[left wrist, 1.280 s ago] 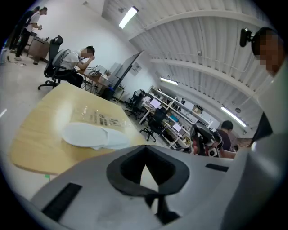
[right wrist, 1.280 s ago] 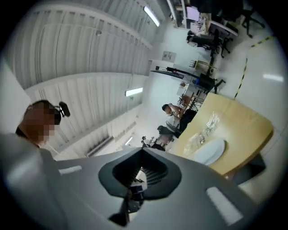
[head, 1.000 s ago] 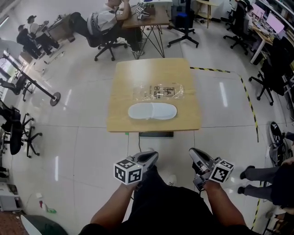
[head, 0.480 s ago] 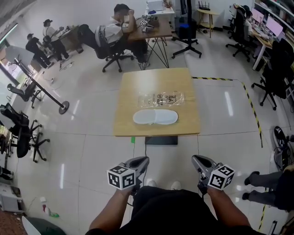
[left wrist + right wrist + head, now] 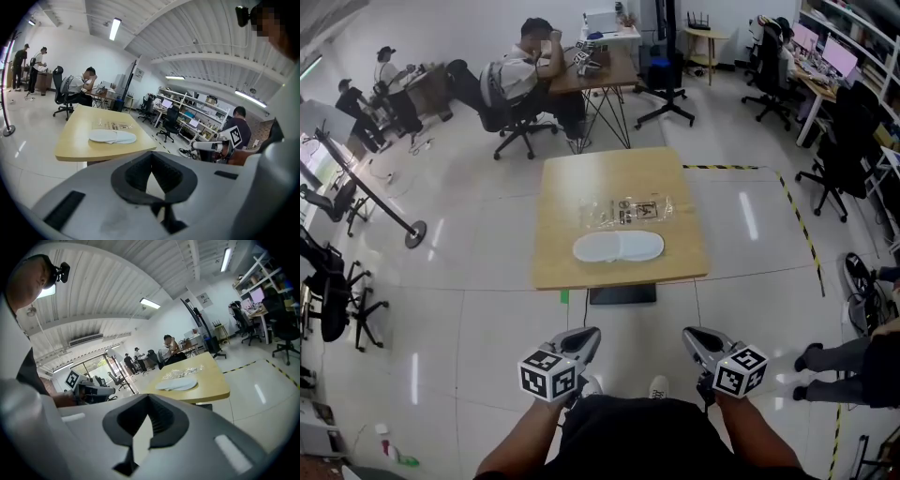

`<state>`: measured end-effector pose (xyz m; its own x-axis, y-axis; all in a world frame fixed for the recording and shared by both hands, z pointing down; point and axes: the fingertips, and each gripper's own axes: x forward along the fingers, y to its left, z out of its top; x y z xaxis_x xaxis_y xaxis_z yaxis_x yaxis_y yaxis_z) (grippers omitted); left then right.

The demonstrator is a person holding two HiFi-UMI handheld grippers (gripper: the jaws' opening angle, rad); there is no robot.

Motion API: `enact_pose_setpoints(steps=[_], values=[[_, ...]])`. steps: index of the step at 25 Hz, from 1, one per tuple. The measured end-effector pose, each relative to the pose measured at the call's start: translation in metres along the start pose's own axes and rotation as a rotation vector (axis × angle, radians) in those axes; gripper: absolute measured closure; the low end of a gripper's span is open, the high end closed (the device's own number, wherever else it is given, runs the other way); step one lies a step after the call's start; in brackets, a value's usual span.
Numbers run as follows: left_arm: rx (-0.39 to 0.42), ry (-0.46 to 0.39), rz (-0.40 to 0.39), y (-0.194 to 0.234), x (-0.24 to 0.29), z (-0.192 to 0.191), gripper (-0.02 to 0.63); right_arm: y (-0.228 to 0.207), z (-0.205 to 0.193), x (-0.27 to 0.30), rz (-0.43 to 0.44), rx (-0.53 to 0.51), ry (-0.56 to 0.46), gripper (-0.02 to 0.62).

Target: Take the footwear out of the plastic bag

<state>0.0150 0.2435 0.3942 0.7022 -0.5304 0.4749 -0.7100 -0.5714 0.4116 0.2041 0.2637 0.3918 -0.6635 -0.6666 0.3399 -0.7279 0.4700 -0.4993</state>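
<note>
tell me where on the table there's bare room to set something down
The far part of the table, beyond the plastic bag, is bare, as are the strips left and right of the bag and the white slippers. Only a narrow strip lies between slippers and near edge. The middle is crowded.

A person (image 5: 520, 66) is sitting at a desk (image 5: 602, 77) beyond the wooden table (image 5: 572, 178), while 2 people (image 5: 394, 80) are standing far left.
</note>
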Motion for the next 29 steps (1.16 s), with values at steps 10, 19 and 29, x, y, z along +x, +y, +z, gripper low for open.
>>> enact_pose_setpoints(steps=[10,19,29], values=[[0.028,0.058,-0.09,0.045,-0.027,0.0,0.6,0.038,-0.019,0.038,-0.101,0.048,-0.01,0.595],[0.009,0.052,-0.127,0.053,-0.027,-0.003,0.6,0.044,-0.015,0.045,-0.133,0.006,0.001,0.595],[-0.005,0.044,-0.117,0.068,-0.036,-0.004,0.6,0.049,-0.015,0.055,-0.131,-0.02,0.029,0.595]])
